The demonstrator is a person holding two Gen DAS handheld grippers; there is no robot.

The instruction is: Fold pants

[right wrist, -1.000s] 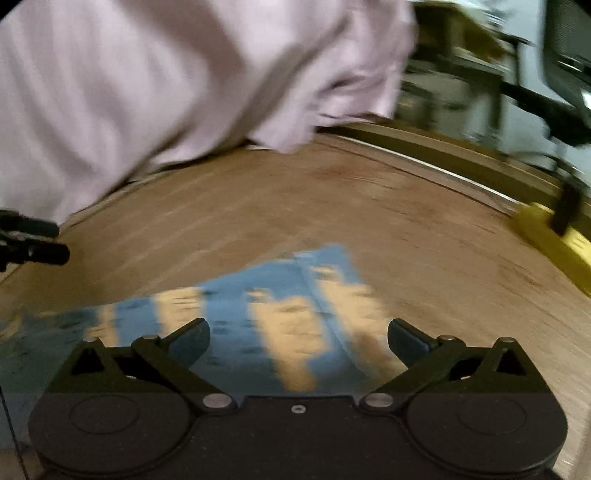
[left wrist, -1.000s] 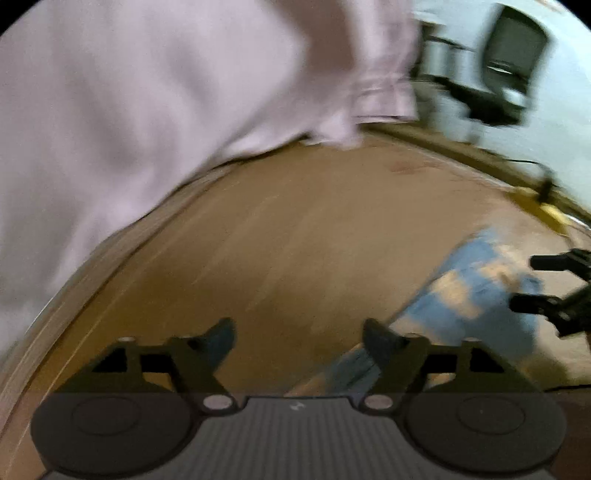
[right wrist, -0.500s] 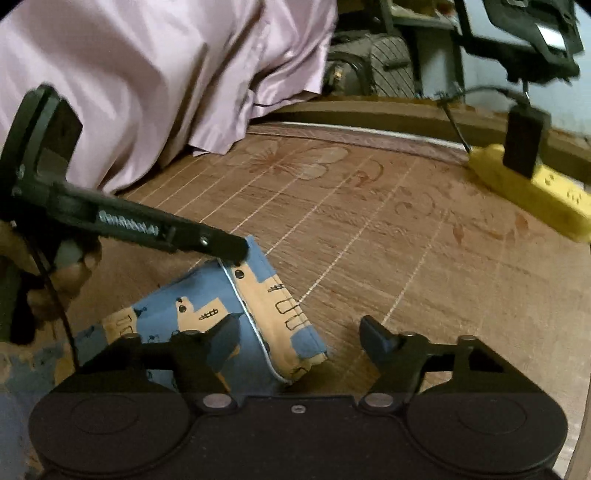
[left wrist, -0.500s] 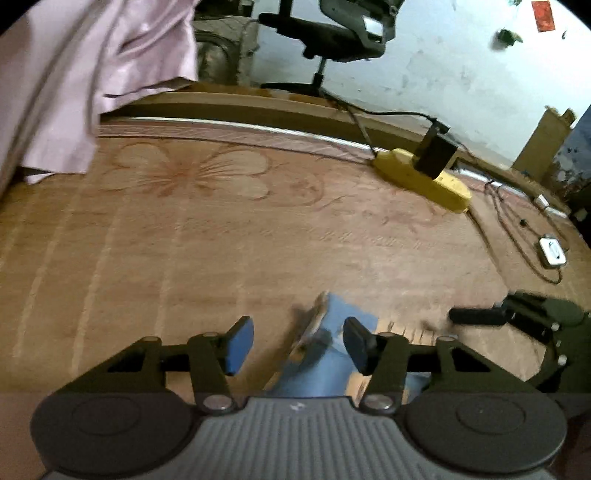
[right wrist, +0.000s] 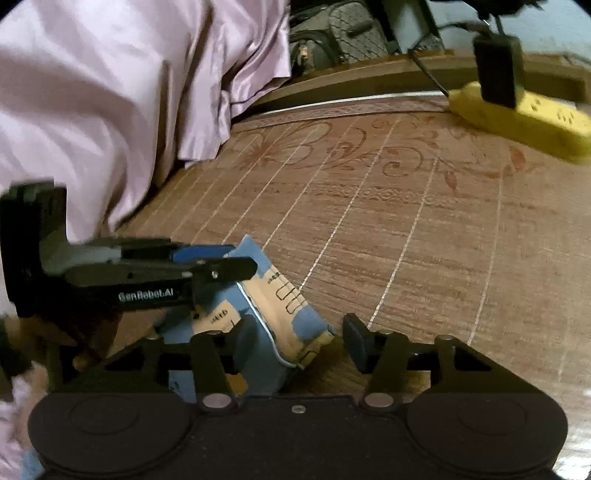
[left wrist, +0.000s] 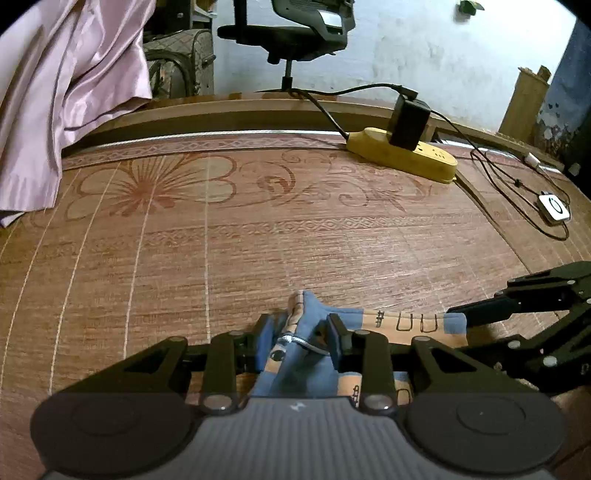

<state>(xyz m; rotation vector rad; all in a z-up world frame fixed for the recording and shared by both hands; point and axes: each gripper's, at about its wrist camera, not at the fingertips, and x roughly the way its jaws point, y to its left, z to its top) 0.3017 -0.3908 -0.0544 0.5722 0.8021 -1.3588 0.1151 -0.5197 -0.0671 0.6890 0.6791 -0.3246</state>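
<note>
The pants [left wrist: 306,354] are small, blue with tan patches and a white trim, and lie on a brown bamboo mat [left wrist: 258,240]. My left gripper [left wrist: 301,332] is shut on a bunched edge of the pants, at mat level. In the right wrist view the pants [right wrist: 284,306] lie low at the centre, with the left gripper [right wrist: 221,271] clamped on their far-left edge. My right gripper [right wrist: 301,338] is open, its fingers either side of the pants' near-right corner, just above the mat. It also shows in the left wrist view [left wrist: 476,314].
A pink satin cloth [right wrist: 110,92] hangs over the mat's left side. A yellow power strip [left wrist: 402,155] with a black adapter and cables lies at the far right edge. A white device [left wrist: 554,208] lies on the right. An office chair [left wrist: 291,33] stands beyond.
Both grippers swung from the pink cloth toward the pants and came down. My left gripper closed on the pants' edge. My right gripper moved in around the pants' corner, still open.
</note>
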